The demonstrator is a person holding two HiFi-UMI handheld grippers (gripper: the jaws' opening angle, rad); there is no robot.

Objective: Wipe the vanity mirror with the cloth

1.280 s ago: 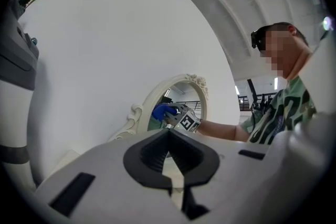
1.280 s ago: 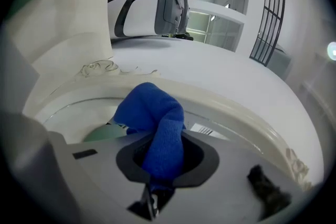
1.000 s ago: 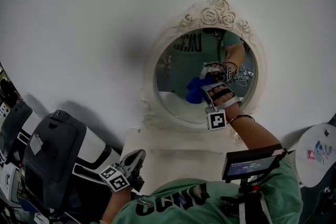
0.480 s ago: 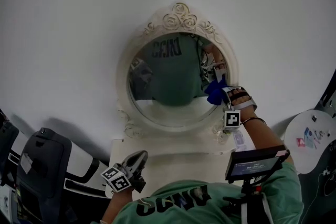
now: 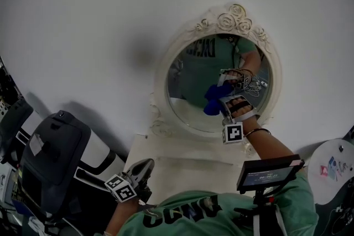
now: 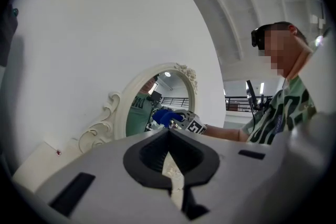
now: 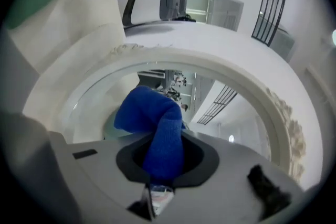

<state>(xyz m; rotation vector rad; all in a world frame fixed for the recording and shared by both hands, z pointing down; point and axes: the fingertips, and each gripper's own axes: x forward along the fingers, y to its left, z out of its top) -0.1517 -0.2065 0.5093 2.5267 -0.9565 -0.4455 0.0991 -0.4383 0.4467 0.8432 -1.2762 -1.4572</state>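
An oval vanity mirror in an ornate white frame [image 5: 232,15] hangs on the white wall. My right gripper [image 5: 223,108] is shut on a blue cloth [image 5: 212,100] and holds it against the lower right part of the glass [image 5: 191,77]. In the right gripper view the cloth [image 7: 156,122] bulges out from between the jaws, pressed to the glass [image 7: 100,99] inside the frame [image 7: 247,86]. My left gripper [image 5: 145,165] hangs low over the vanity top, shut and empty. The left gripper view shows the mirror [image 6: 137,113] and the cloth [image 6: 166,116] from the side.
A white vanity top [image 5: 182,156] lies under the mirror. A black and white machine [image 5: 55,157] stands at the left. A small screen on a mount [image 5: 267,172] sits by the person's chest. A round white table [image 5: 331,164] is at the right edge.
My right gripper has slid the cloth from the mirror's right edge leftwards and down to the lower part of the glass. The left gripper has stayed put.
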